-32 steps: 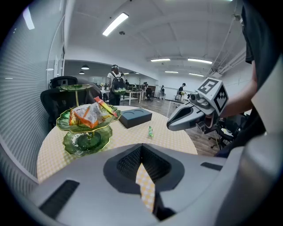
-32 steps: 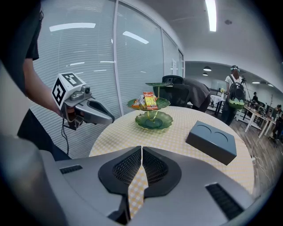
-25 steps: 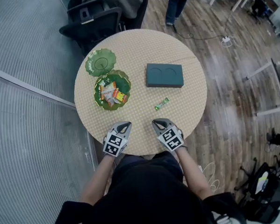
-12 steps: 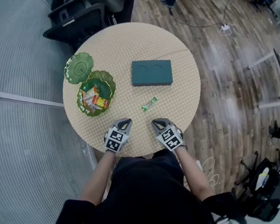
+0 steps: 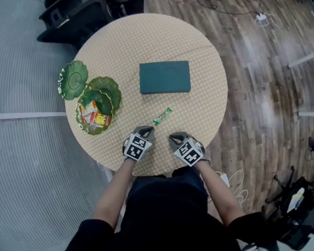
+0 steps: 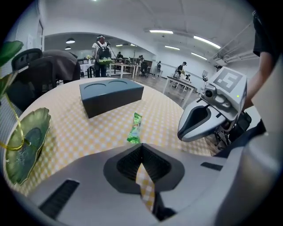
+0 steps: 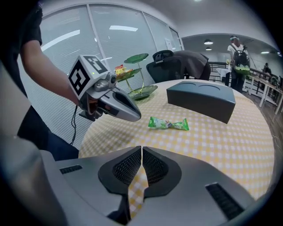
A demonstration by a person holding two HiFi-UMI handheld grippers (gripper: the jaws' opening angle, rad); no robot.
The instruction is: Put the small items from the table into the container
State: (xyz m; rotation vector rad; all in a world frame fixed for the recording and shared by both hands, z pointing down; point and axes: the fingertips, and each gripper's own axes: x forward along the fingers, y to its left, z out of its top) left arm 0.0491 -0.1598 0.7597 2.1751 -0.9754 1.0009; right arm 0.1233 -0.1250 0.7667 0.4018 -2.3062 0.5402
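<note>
Your left gripper and right gripper have both come down toward the surface and closed in on the green wrapped candy. It lies loose between the dark box and your grippers, just ahead of the left one. Both grippers have their jaws pressed together with nothing in them. The green dish, already holding sweets, sits off to the left. You look set for the pick, but one gripper's jaws must spread first.
</note>
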